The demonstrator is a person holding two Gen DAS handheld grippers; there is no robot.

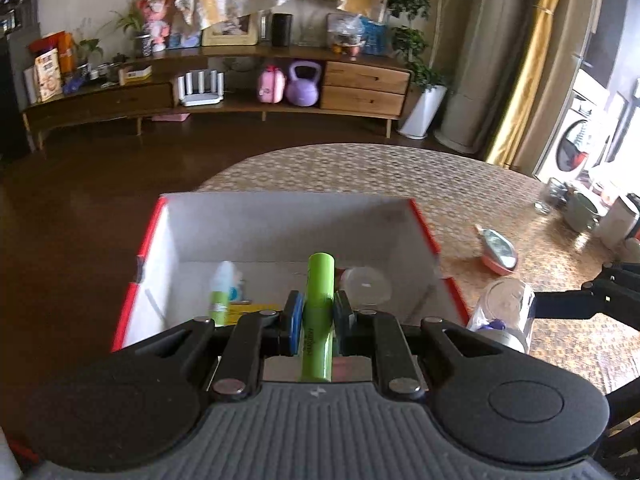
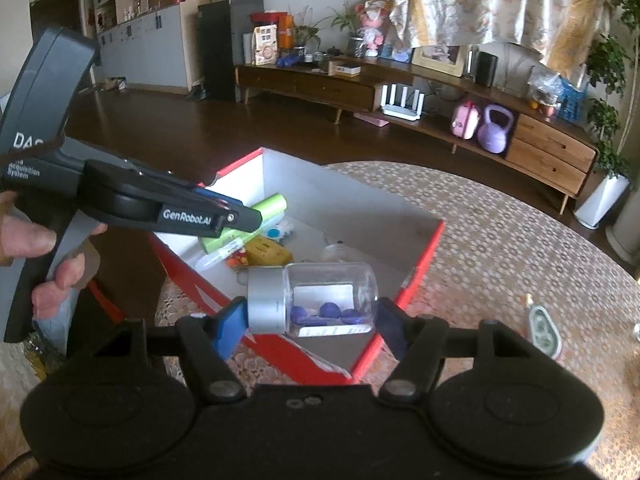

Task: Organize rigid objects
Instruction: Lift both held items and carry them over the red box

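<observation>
My left gripper [image 1: 316, 316] is shut on a slim green tube [image 1: 319, 300] that stands up between its blue pads, above the near side of a white box with red edges [image 1: 424, 228]. From the right wrist view the same left gripper [image 2: 240, 210] reaches over the box's [image 2: 436, 236] left wall with the green tube [image 2: 270, 206] in it. My right gripper [image 2: 310, 322] is shut on a clear glass jar [image 2: 332, 300] held sideways by its silver lid and base, with purple pieces inside, above the box's near corner. The jar [image 1: 506, 308] shows at the box's right.
Inside the box lie a small white bottle [image 1: 224, 288], a yellow pack [image 2: 268, 254], a clear round lid [image 1: 368, 284] and other small items. On the patterned round table [image 1: 480, 184] rests a pink-rimmed case [image 1: 498, 250], with containers [image 1: 580, 208] at the far right. A person's hand [image 2: 44, 264] holds the left gripper.
</observation>
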